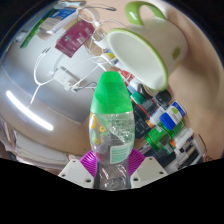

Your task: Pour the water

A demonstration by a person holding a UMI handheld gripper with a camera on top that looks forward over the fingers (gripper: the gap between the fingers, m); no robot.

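Observation:
My gripper (112, 160) is shut on a clear plastic water bottle (112, 132) with a green cap (109, 95); both purple pads (91, 160) press its sides. The bottle points ahead with its cap toward a white mug (150, 52) with a green rim and handle. The mug lies tilted in the view, its open mouth facing the bottle, just beyond and to the right of the cap. The cap is on the bottle. No water shows in the mug.
A white table (40, 95) carries white cables (50, 70) and a dark red box (72, 38) beyond the bottle on the left. Several small colourful items and bottles (165, 120) crowd the right side below the mug.

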